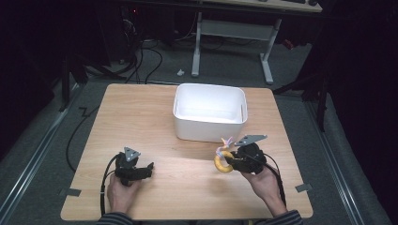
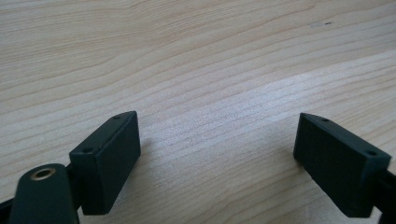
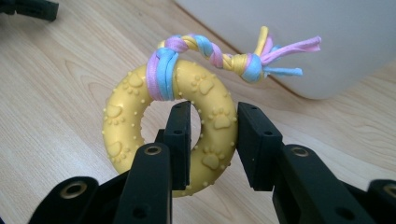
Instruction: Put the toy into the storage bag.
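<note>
A yellow rubber ring toy point(image 3: 126, 126) with paw prints and a braided pink, blue and yellow rope point(image 3: 219, 53) is clamped in my right gripper point(image 3: 212, 142), one jaw through the ring's hole and the other outside it. From above, the ring toy point(image 1: 223, 161) hangs a little above the table, just in front of the white bin point(image 1: 210, 112). My left gripper point(image 1: 149, 168) rests low at the front left of the wooden table point(image 1: 141, 117), its jaws spread wide with bare wood between them point(image 2: 217, 158).
The white bin's wall point(image 3: 303, 42) rises close behind the toy in the right gripper view. A desk frame point(image 1: 234, 33) and cables lie on the floor beyond the table. Bare wood spreads between the two hands.
</note>
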Available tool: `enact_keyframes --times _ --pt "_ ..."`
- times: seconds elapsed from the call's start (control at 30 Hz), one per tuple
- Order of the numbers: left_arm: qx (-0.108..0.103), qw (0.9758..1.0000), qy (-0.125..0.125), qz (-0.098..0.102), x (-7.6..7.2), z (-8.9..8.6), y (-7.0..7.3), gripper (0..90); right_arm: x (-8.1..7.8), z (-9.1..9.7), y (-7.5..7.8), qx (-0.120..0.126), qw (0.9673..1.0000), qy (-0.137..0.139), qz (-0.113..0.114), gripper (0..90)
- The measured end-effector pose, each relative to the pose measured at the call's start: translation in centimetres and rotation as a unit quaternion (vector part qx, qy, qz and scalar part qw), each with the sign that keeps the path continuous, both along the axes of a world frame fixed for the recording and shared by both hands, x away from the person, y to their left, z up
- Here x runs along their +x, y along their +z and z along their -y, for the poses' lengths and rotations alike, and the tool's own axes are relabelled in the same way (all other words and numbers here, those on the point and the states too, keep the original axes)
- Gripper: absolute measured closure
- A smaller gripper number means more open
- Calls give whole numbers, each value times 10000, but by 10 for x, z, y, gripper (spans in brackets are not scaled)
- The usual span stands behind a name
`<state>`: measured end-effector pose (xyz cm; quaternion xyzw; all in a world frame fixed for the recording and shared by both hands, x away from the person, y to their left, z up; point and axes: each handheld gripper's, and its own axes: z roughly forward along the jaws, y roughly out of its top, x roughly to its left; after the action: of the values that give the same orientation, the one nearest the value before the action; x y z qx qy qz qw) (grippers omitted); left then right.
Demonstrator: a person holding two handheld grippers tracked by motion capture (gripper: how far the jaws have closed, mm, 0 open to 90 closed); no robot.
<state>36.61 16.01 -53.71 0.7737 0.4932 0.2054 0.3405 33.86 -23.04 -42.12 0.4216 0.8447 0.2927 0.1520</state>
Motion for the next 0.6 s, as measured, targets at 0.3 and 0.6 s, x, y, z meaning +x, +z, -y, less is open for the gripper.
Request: enact_keyframes --times 0.3,0.6 --pt "3 10000 -1 -1 0 0 0 149 -12 12 13 -109 9998 -76 133 680" --pt "2 10000 -2 -1 0 0 0 149 -14 19 22 -13 9998 -64 174 682"
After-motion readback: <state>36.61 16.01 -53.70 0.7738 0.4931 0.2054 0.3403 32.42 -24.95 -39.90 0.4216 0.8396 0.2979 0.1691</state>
